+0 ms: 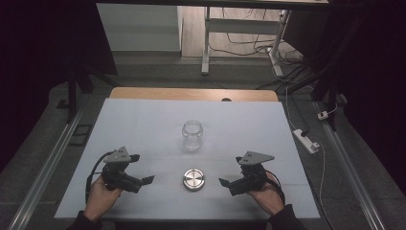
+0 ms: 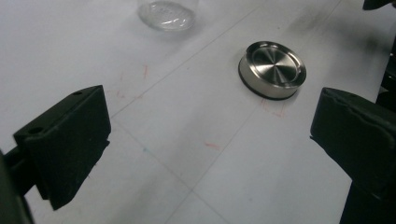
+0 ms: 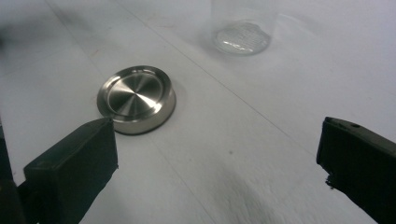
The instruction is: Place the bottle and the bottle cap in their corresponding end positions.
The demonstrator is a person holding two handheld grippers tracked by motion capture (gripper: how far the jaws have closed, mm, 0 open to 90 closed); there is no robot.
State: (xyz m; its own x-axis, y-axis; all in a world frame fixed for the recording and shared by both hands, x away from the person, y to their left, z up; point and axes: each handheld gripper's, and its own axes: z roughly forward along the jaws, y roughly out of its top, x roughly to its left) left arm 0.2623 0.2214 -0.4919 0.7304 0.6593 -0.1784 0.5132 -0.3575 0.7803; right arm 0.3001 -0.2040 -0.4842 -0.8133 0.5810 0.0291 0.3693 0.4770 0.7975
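- High view: a clear, round glass jar (image 1: 192, 135) stands upright and open-mouthed at the middle of the white-covered desk (image 1: 143, 124). A round, brushed-steel lid with a dark rim (image 1: 194, 179) lies flat just near of the jar, apart from it. The left gripper (image 1: 142, 169) rests at the near left and the right gripper (image 1: 229, 172) at the near right, each in a hand and each aimed inward at the lid. Both pairs of fingers stand wide with nothing between them.
- Judged from this, the step in hand is to pick up the lid and steady the jar. One gripper should take the lid across its rim, keeping it level. The other should close gently on the jar's wall, since smooth glass can slip or tip.
- Left gripper view: the black fingers (image 2: 70, 140) are spread wide over bare desk. The lid sits ahead to the right, its top showing fine concentric brush marks and a raised edge. The jar's base is at the far edge.
- Right gripper view: the fingers (image 3: 79, 163) are wide apart too. The lid lies just beyond the left finger, not touching it. The jar stands farther off to the right, its base ribbed and see-through.
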